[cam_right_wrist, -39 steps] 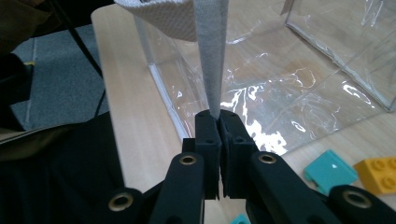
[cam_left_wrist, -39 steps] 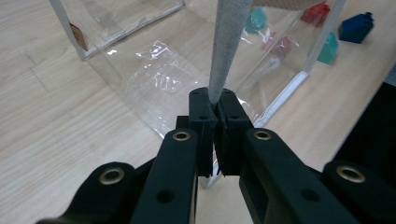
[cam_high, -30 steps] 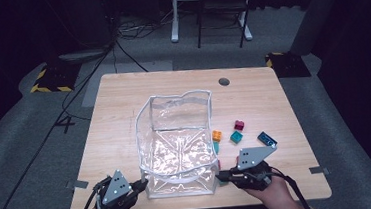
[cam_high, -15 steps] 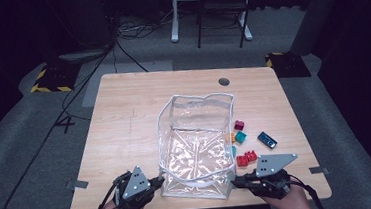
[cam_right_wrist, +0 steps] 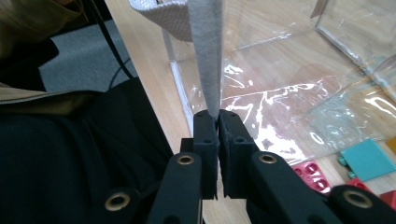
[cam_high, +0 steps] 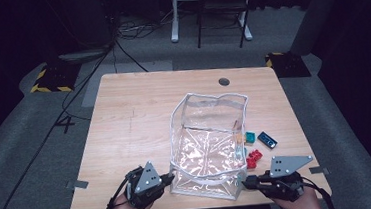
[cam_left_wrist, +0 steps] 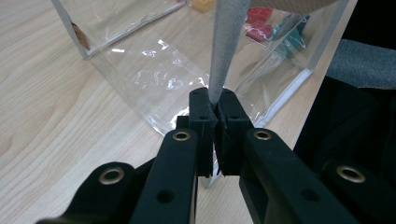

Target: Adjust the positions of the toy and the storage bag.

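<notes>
High view: you look forward and down from above your side, over the whole table [cam_high: 138,108].
Left gripper view: you sit close behind the left gripper [cam_left_wrist: 214,100], looking along its jaws at the clear bag [cam_left_wrist: 140,70].
Right gripper view: equally close on the right gripper [cam_right_wrist: 214,114].
Shared: the bag, tabletop and red blocks [cam_right_wrist: 310,175].

Small blocks [cam_high: 253,155] half hidden behind the clear bag [cam_high: 211,132], shapes unclear.

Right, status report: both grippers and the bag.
Left gripper shut on grey strap. Right gripper shut on same strap. Clear bag open-topped on table. Toy blocks lie beside its right wall.
</notes>
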`<move>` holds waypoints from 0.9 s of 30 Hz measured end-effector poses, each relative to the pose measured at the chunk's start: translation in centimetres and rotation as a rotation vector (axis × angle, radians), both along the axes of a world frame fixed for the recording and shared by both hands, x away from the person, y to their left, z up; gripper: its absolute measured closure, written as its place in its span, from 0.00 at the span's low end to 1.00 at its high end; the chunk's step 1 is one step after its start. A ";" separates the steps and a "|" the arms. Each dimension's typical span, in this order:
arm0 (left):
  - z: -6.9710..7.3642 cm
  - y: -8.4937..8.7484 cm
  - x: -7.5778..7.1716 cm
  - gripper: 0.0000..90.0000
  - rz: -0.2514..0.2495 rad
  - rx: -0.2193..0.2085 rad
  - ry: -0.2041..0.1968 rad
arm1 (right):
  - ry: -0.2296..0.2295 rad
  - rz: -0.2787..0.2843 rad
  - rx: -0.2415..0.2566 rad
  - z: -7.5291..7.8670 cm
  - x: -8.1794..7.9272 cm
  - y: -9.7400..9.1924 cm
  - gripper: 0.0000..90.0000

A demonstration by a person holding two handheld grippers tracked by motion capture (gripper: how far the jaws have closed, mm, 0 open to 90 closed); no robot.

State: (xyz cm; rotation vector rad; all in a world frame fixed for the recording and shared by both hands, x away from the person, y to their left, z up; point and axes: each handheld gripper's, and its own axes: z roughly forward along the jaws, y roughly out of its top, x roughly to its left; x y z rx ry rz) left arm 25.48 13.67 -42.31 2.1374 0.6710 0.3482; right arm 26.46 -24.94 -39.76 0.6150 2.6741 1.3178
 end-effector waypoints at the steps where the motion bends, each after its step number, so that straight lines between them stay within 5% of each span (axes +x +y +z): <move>1: 0.0 0.0 -0.1 0.96 0.005 0.001 -0.003 | 0.007 0.005 0.012 0.0 0.0 -0.1 0.86; 4: 0.0 0.1 -0.3 0.96 0.008 0.008 -0.006 | 0.021 0.007 0.045 0.0 0.3 -0.4 0.64; 10: 0.0 0.8 -0.9 0.96 0.009 0.002 -0.009 | -0.008 0.002 0.073 0.6 0.4 -2.0 0.54; 11: 0.0 1.1 -0.9 0.88 -0.001 -0.008 -0.001 | -0.030 -0.011 0.065 0.8 0.4 -2.5 0.53; 13: -0.1 1.7 -0.8 0.66 0.010 -0.015 0.022 | -0.057 -0.063 0.059 1.1 0.5 -3.8 0.53; 17: -0.6 3.2 -0.8 0.50 0.032 -0.013 0.027 | -0.070 -0.164 0.053 1.1 1.8 -6.2 0.53; 27: -2.4 5.7 -0.2 0.39 0.063 0.002 -0.013 | -0.047 -0.373 -0.005 -1.8 6.5 -10.3 0.53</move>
